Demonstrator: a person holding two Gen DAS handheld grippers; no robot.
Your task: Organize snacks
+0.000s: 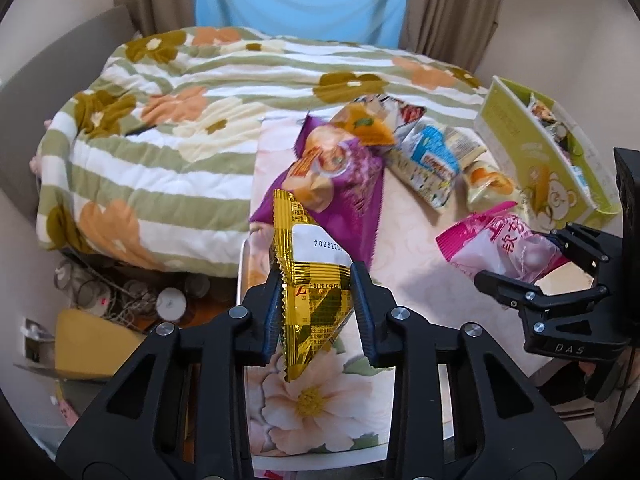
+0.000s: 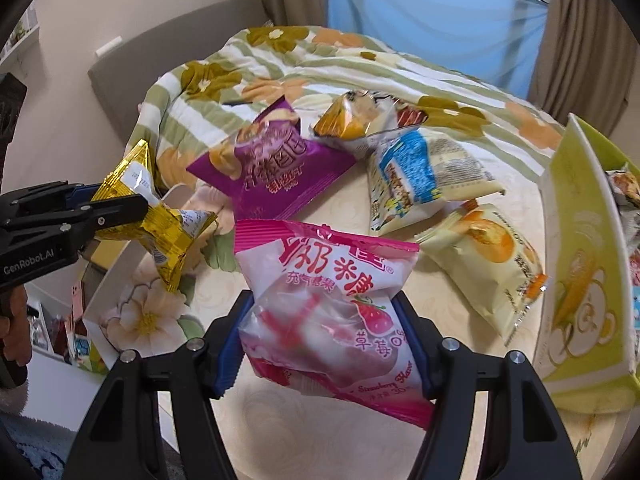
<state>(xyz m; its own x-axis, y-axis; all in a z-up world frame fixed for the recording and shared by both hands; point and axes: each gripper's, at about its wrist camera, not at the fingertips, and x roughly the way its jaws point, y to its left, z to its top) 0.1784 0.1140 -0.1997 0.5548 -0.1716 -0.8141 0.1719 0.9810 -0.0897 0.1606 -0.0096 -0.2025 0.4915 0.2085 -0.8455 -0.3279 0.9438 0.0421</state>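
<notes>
A gold foil snack packet (image 1: 316, 264) hangs above the table's near left corner, and my left gripper (image 1: 318, 280) is shut on its middle. My right gripper (image 2: 326, 312) is shut on a pink strawberry sweet packet (image 2: 320, 280), lifted off the table. The left wrist view shows that right gripper (image 1: 524, 258) at the right with the pink packet (image 1: 496, 240). The right wrist view shows the left gripper (image 2: 120, 196) at the left with the gold packet (image 2: 172, 232). A green bear-print box (image 2: 580, 260) with several snacks inside stands at the right.
On the cream table (image 1: 408, 232) lie a purple packet (image 2: 272, 168), an orange-and-clear packet (image 2: 348, 120), a blue-and-white packet (image 2: 420, 176) and a pale yellow packet (image 2: 488, 256). A striped floral quilt (image 1: 160, 140) lies behind. Floor clutter (image 1: 100, 300) sits lower left.
</notes>
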